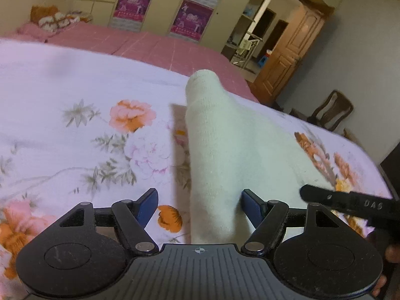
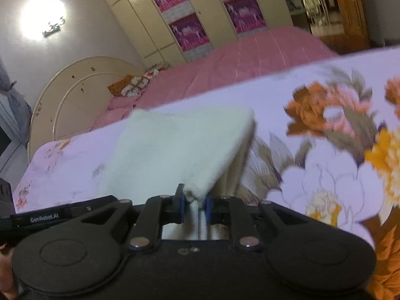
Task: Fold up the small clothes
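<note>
A small white knit garment (image 1: 220,145) lies stretched over the floral sheet (image 1: 75,130), its narrow end pointing away. My left gripper (image 1: 200,205) is open, its blue pads (image 1: 147,206) standing wide on either side of the cloth's near end without pinching it. In the right wrist view my right gripper (image 2: 193,203) is shut on a corner of the white garment (image 2: 175,150) and lifts it off the sheet (image 2: 312,170). The right gripper's black body also shows at the right edge of the left wrist view (image 1: 350,202).
A pink bedspread (image 1: 150,45) covers the bed beyond the floral sheet. Wardrobes with purple posters (image 1: 190,17), a wooden door (image 1: 292,50) and a wooden chair (image 1: 332,110) stand behind. A curved headboard (image 2: 75,95) and pillows (image 2: 132,85) are at the bed's head.
</note>
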Tool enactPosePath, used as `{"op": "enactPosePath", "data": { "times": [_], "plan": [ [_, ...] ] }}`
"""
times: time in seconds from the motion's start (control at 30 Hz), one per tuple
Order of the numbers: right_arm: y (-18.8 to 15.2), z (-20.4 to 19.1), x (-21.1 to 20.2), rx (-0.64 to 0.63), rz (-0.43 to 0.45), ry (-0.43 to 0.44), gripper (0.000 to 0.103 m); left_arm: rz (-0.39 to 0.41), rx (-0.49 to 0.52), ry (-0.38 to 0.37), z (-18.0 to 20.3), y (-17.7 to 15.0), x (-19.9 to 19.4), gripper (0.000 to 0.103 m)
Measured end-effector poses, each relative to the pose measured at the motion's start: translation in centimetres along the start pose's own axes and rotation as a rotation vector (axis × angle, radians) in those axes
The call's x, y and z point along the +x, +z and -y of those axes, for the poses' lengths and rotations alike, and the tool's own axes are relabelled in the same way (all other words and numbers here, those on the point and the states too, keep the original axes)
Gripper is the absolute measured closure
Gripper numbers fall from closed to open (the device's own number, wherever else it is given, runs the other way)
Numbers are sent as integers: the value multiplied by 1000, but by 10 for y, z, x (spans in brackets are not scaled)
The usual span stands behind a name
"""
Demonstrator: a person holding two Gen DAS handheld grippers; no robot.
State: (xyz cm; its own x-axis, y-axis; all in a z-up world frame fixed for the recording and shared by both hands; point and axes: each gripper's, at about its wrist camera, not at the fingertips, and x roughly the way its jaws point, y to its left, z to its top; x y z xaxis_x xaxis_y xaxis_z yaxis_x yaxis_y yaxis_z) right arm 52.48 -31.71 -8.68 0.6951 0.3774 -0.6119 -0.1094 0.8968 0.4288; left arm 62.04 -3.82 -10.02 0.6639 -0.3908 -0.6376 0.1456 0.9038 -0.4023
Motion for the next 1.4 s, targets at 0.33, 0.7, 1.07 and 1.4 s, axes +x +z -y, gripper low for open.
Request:
{"op": "enactPosePath", "data": {
  "times": [0.33, 0.7, 1.07, 1.4],
  "plan": [
    [30, 23, 8, 116, 114, 12, 67, 86, -83, -5, -21, 46, 24, 30],
    [45, -4, 45, -215, 100, -130, 95, 84, -73, 10, -30, 44, 49, 26],
    [24, -5, -4, -180, 144, -107, 81, 114, 66, 51, -12, 31, 11, 22],
    [-9, -45, 10, -404, 85, -187, 84, 107, 129, 105, 2, 17, -2, 22]
  ]
}}
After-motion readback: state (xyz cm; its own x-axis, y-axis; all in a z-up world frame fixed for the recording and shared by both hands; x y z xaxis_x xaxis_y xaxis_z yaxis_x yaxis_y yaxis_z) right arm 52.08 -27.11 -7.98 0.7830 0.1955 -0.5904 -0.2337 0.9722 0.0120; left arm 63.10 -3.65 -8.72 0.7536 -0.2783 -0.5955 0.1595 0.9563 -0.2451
